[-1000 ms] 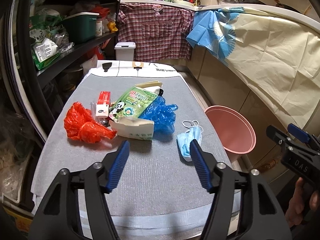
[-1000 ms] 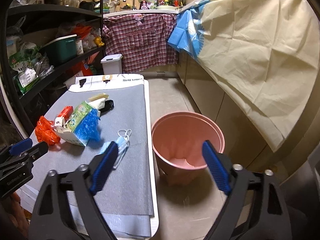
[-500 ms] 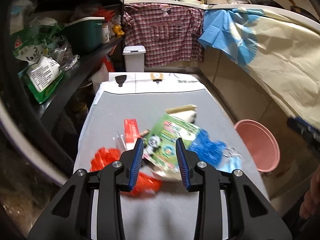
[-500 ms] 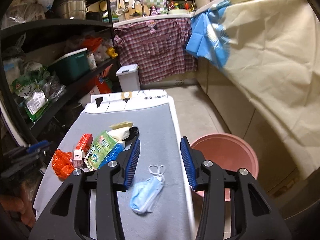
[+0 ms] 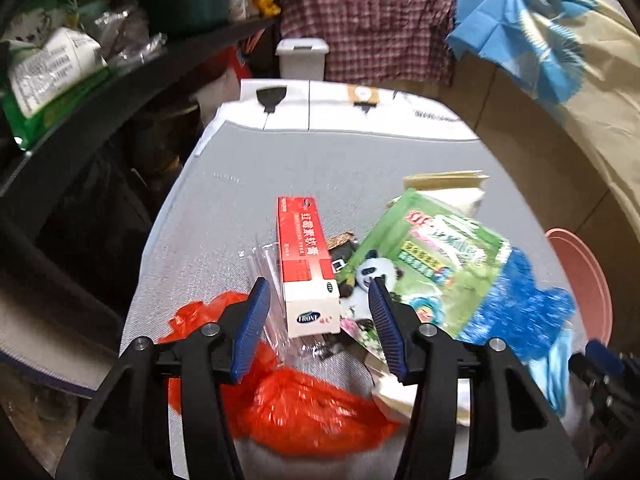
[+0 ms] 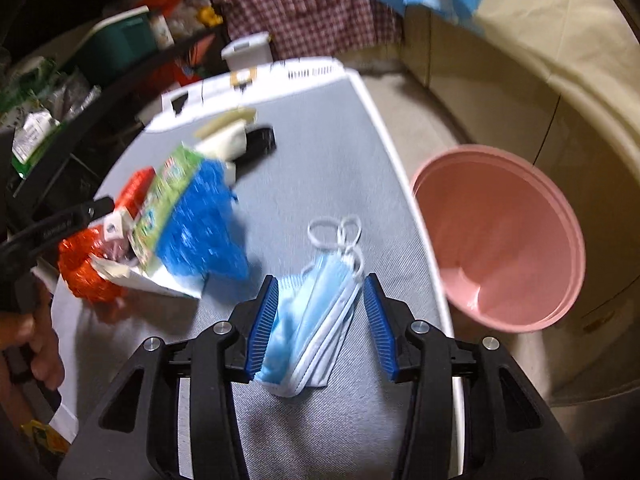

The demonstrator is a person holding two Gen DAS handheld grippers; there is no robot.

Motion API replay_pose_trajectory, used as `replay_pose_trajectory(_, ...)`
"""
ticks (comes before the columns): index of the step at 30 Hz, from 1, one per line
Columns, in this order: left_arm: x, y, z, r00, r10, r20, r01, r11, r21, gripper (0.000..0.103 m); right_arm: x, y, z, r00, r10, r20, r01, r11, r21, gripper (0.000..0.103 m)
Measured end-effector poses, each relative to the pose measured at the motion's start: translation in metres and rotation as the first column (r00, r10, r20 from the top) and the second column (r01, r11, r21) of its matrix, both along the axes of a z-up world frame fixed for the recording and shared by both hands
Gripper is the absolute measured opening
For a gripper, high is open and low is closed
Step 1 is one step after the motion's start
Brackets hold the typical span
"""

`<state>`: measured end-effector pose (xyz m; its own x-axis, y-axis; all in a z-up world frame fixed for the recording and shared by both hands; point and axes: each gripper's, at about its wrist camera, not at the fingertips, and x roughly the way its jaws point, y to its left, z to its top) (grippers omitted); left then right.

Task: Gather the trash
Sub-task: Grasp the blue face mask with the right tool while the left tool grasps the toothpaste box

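Nearest the right wrist camera, the right gripper (image 6: 318, 320) stands over a folded blue face mask (image 6: 310, 320) that lies flat on the grey table mat (image 6: 320, 168). Its jaws are moderately apart and straddle the mask. The left pad appears to overlap the mask's edge, while the right pad stands clear, so nothing is clamped; this reads as alignment for a pinch across the mask's width. The mask's white ear loops (image 6: 336, 232) trail away from the jaws, which leaves the thicker folded body as the better place to grip.

The left gripper (image 5: 320, 320) points down at the pile of trash. Its jaws have just been opening and stand moderately wide on either side of the near end of a red and white carton (image 5: 306, 268), without pressing on it. A red plastic bag (image 5: 296, 404) lies crumpled under the fingers, and a green panda-print packet (image 5: 432, 256) leans beside the carton, partly over a blue plastic bag (image 5: 520, 312).

Beyond the table edge, the pink bucket (image 6: 500, 236) stands on the floor just beside the mat, mouth up and apparently empty. It is presumably set there so that each piece can be carried a short way and dropped in.

Farther off are a white lidded bin (image 5: 302, 58) and a hanging plaid cloth (image 5: 368, 20).
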<state>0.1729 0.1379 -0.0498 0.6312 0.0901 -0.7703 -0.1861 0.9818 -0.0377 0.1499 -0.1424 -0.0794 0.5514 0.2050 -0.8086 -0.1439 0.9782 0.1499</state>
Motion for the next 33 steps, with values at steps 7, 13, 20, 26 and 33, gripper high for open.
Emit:
replay_pose_trajectory(7, 0.022, 0.004, -0.015, 0.998, 0.041, -0.051, -0.039, 0.998, 0.051, 0.053, 0.005, 0.009, -0.025, 0.997, 0.012, -0.073, -0.015, 0.999, -0.043, 0.050)
replay_pose_trajectory(13, 0.029, 0.003, -0.019, 0.996, 0.043, -0.077, -0.037, 0.996, 0.081, 0.053, 0.003, 0.015, -0.026, 0.997, 0.021, -0.077, -0.027, 0.997, -0.077, 0.050)
replay_pose_trajectory(20, 0.034, -0.003, -0.025, 0.995, 0.023, -0.094, -0.010, 0.991, 0.133, 0.050, -0.002, 0.021, -0.023, 0.997, 0.047, -0.066, -0.054, 0.993, -0.108, 0.026)
replay_pose_trajectory(26, 0.028, -0.004, -0.016, 0.997, 0.005, -0.081, 0.004, 0.994, 0.112, 0.035, -0.006, 0.015, -0.011, 0.998, 0.053, -0.035, -0.056, 0.995, -0.085, 0.014)
replay_pose_trajectory(33, 0.014, -0.006, 0.004, 1.000, 0.002, -0.019, -0.001, 0.998, 0.070, 0.034, -0.014, 0.010, 0.011, 0.997, 0.054, 0.050, -0.051, 0.996, -0.072, 0.014)
